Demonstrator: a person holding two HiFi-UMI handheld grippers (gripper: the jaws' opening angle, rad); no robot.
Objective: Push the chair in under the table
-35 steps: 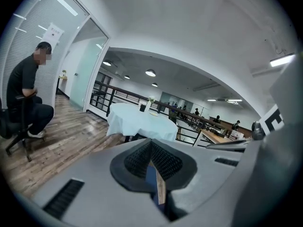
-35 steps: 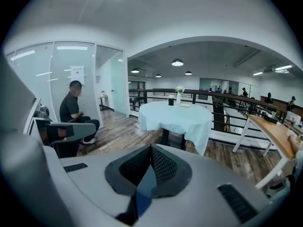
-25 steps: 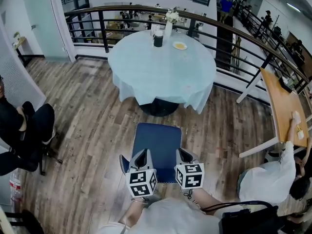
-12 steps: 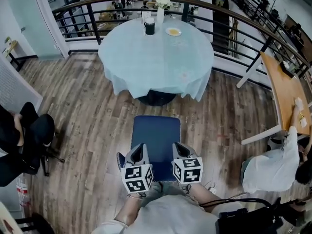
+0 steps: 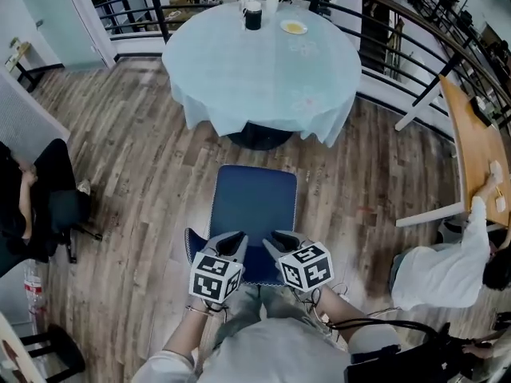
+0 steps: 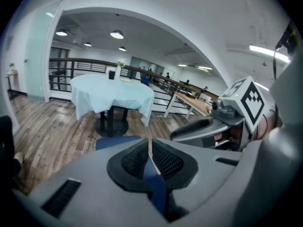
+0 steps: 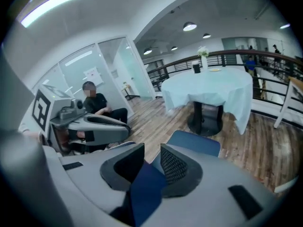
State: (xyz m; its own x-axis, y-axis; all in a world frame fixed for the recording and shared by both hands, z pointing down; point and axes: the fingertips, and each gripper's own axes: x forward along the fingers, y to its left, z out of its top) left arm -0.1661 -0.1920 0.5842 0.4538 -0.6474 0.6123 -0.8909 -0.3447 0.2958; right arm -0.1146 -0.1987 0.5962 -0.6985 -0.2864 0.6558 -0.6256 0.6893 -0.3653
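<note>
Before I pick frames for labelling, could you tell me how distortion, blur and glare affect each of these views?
Head view: sharp, though the wide lens bows the black metal railing. Left gripper view: heavy fisheye with dark corners; the grey left tool near the lens is slightly soft, the round pale-blue-clothed table crisp. Right gripper view: same dark corners; the ceiling strip light is blown out.

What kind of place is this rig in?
Probably an office lounge or café area, maybe on an upper level. A round table with a pale cloth, a cup and a plate stands beside a black railing. The floor is wood plank, and a person sits at a wooden desk.
</note>
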